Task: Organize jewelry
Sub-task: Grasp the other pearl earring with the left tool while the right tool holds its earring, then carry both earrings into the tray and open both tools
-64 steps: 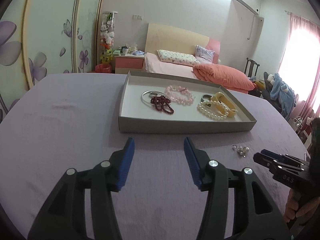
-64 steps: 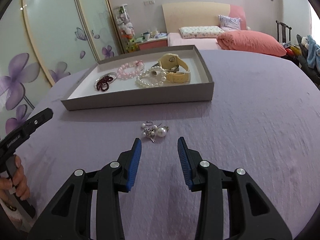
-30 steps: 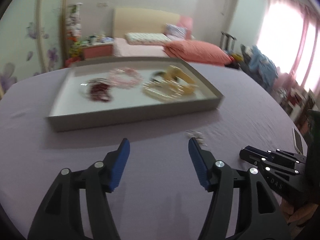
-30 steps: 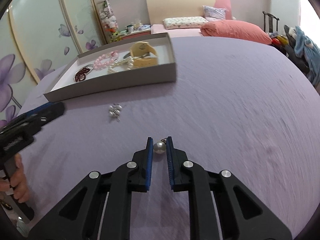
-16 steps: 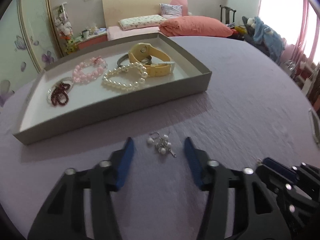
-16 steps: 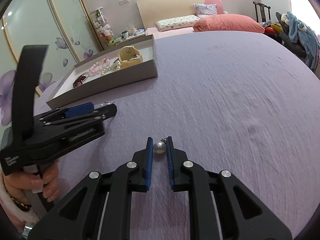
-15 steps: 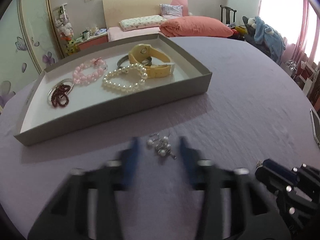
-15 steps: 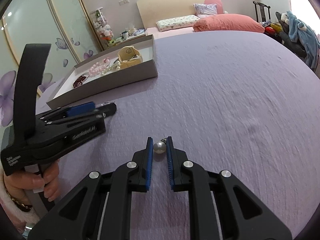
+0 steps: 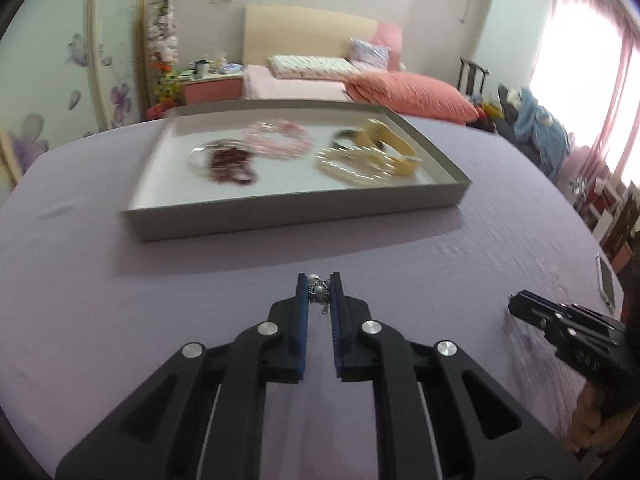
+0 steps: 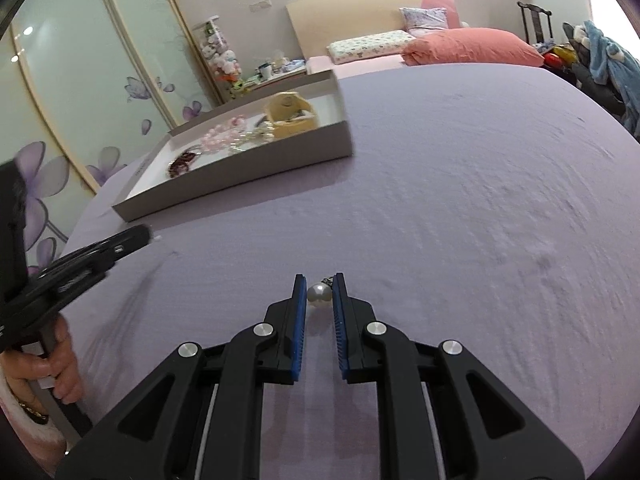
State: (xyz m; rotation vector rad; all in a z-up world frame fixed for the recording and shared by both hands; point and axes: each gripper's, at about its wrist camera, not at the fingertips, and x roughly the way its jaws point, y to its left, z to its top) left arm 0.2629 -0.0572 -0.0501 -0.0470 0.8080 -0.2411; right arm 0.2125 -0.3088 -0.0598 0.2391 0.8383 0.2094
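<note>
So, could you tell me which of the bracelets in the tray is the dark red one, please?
The dark red bead bracelet, at the tray's left end in the left wrist view; the pink bracelet and pearl bracelet lie further right.

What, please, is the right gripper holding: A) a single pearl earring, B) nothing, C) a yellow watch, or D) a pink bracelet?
A: in the right wrist view the right gripper is shut on a pearl earring, while the watch and pink bracelet lie in the tray.
</note>
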